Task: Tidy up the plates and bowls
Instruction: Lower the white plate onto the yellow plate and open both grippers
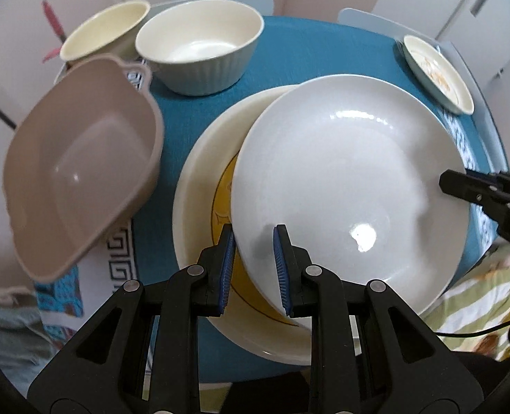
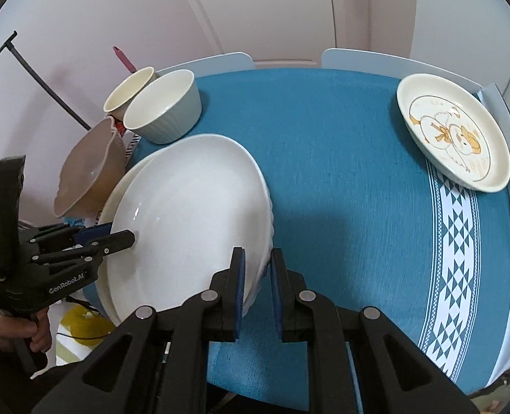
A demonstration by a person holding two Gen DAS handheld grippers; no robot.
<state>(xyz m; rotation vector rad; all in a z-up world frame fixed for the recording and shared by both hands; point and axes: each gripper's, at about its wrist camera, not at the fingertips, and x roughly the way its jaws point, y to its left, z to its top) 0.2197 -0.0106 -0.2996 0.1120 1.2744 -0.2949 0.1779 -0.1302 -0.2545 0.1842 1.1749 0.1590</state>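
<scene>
A large white plate (image 1: pixel 341 179) (image 2: pixel 192 207) is held from two sides over a cream plate with a yellow print (image 1: pixel 199 186) (image 2: pixel 103 289), offset from it. My left gripper (image 1: pixel 253 238) (image 2: pixel 127 238) is shut on the white plate's near rim in the left wrist view. On the opposite rim my right gripper (image 2: pixel 257 258) (image 1: pixel 455 183) is shut too. I cannot tell whether the two plates touch. A taupe bowl with handles (image 1: pixel 82 172) (image 2: pixel 89 172) sits tilted beside them. Behind it stand a ribbed pale bowl (image 1: pixel 199 45) (image 2: pixel 165 107) and a cream bowl (image 1: pixel 103 31) (image 2: pixel 127 89).
A small plate with a duck picture (image 1: pixel 438 72) (image 2: pixel 455 134) lies at the far right of the blue tablecloth (image 2: pixel 324 138). A person's hand (image 2: pixel 16 331) grips the left tool's handle. Pale chair backs (image 2: pixel 220 60) stand behind the table.
</scene>
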